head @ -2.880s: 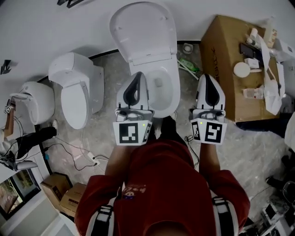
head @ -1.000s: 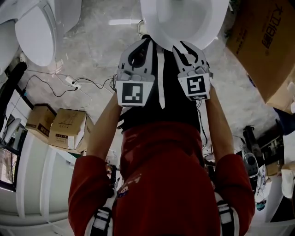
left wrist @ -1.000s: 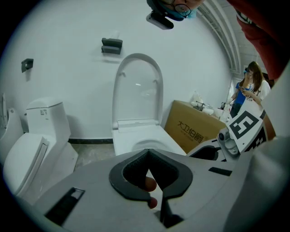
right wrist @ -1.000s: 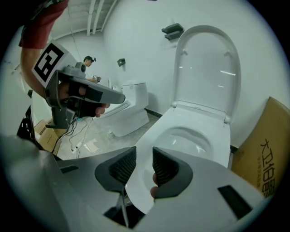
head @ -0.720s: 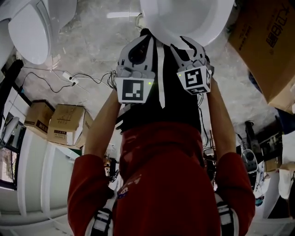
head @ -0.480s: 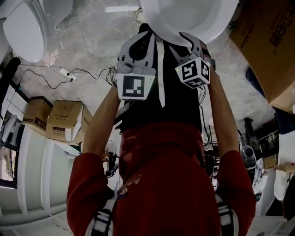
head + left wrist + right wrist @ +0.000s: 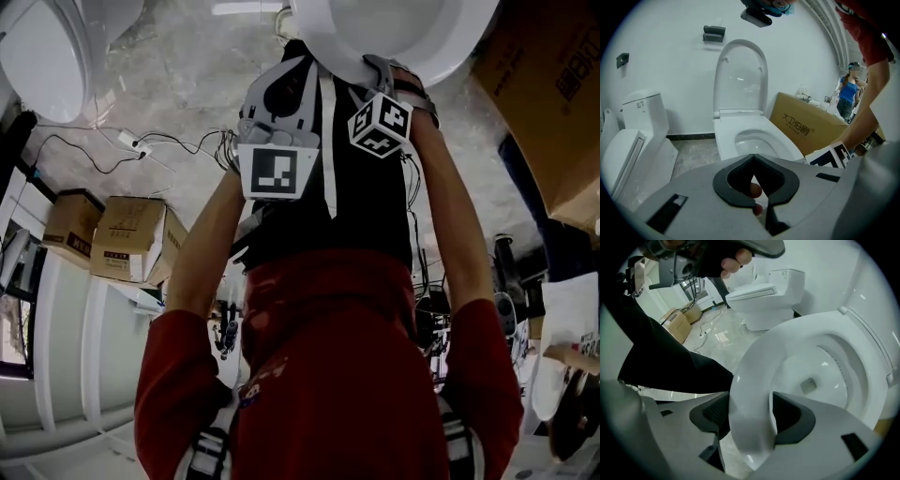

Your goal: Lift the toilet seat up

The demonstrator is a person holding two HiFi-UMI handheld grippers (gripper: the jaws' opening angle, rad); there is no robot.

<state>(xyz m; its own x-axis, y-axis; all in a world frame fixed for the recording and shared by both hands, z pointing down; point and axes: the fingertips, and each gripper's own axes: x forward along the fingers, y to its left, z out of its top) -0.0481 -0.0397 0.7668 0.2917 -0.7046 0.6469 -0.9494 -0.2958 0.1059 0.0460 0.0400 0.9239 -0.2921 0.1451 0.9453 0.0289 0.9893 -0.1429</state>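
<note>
Right gripper view: right gripper point(image 7: 751, 417) drops and rolls onto bowl point(image 7: 820, 373) front, jaws just opened wide, now straddling seat point(image 7: 752, 380) rim, apparently not yet pinching. Seat still down, lid point(image 7: 740, 79) up. Left gripper point(image 7: 751, 157) pressed together, empty. Squeeze, then lift, remains.

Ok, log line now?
right gripper: jaws just opened, astride toilet seat front, not clamped | left gripper: shut, empty | lid: up

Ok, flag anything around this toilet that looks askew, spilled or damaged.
Nothing is spilled or broken. The lid stands up and the seat lies flat. The only untidy spot is the floor, where loose cables and a power strip trail. A cardboard box sits close beside the bowl.
</note>
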